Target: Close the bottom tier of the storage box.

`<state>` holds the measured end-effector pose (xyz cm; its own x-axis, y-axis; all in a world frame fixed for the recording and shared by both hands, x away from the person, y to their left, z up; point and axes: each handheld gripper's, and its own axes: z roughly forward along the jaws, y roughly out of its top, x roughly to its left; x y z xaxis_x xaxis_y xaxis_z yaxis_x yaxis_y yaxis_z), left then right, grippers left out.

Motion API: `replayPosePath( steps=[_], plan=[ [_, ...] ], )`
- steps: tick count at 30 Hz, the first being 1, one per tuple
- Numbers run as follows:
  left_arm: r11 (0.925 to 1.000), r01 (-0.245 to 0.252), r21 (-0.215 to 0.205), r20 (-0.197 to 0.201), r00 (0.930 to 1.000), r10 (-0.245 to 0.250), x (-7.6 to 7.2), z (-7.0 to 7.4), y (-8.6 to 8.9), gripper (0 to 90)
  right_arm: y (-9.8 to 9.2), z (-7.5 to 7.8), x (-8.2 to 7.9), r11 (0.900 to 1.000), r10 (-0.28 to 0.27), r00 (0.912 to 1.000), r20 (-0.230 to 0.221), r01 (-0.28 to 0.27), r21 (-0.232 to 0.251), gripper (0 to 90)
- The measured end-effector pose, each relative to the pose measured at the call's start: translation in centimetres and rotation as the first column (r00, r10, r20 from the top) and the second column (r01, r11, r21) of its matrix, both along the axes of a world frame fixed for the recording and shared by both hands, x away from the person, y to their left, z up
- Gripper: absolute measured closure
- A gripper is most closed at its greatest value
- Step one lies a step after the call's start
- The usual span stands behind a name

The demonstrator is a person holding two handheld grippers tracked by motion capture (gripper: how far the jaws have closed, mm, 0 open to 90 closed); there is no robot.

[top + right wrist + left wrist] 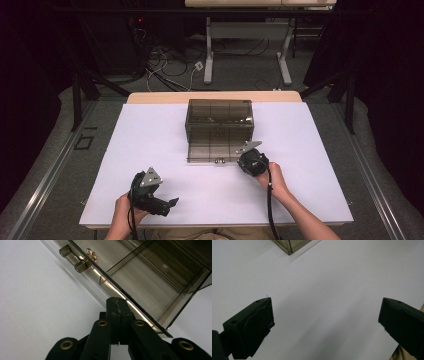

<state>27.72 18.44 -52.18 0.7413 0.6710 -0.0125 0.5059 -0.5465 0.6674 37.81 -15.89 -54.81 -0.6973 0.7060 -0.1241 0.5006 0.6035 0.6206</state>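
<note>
Smoked box (219,130) mid-table, front flap (212,147) down flat, so opened or not yet closed. Right gripper (248,159) clenched, empty, tips at flap's near-right edge. Left gripper (159,203) released, idle, well apart from box.

White table (150,130) — cables (165,67) beyond

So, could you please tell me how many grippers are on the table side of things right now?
2. The left gripper is near the table's front left, fingers open. The right gripper sits by the front right corner of the smoky box, fingers shut at its lowered lid.
</note>
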Motion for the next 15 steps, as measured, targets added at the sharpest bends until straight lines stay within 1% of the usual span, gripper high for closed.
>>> replayPosePath(
  steps=[2,4,5,6,9,10,12,15],
  plan=[
    [1.0,0.0,0.0,0.001,1.0,0.0,0.0,0.0,-0.01,0.0,0.0,0.03,0.08,1.0,0.003,1.0,0.005,-0.003,-0.007,90.0],
    [1.0,0.001,0.0,0.0,1.0,-0.001,0.0,0.0,-0.01,0.0,0.1,-0.07,0.17,1.0,0.002,1.0,0.004,-0.002,0.007,90.0],
    [1.0,0.001,0.001,0.0,1.0,-0.001,0.01,0.0,-0.01,0.0,0.07,-0.08,0.24,1.0,0.01,0.9999,0.01,-0.01,0.0,90.0],
    [1.0,0.0,0.001,0.0,1.0,0.0,0.01,-0.01,0.0,0.0,0.08,-0.03,0.23,1.0,0.011,0.9999,0.005,-0.011,-0.006,90.0],
    [1.0,0.0,0.002,0.0,1.0,0.0,0.03,-0.01,-0.02,0.0,0.08,-0.02,0.27,1.0,0.017,0.9998,0.008,-0.017,-0.011,90.0],
    [1.0,0.0,0.001,0.0,1.0,0.0,0.03,-0.01,-0.02,0.0,0.12,0.03,0.22,1.0,0.01,0.9999,0.003,-0.01,-0.015,90.0],
    [1.0,-0.002,-0.002,-0.002,1.0,0.002,0.0,-0.01,-0.07,0.0,0.27,0.01,0.27,1.0,0.012,0.9999,-0.003,-0.012,-0.008,90.0],
    [1.0,0.001,0.002,0.002,1.0,-0.001,0.03,0.01,-0.04,0.0,0.38,0.04,0.32,1.0,0.018,0.9998,0.007,-0.017,-0.022,90.0]
  ],
)
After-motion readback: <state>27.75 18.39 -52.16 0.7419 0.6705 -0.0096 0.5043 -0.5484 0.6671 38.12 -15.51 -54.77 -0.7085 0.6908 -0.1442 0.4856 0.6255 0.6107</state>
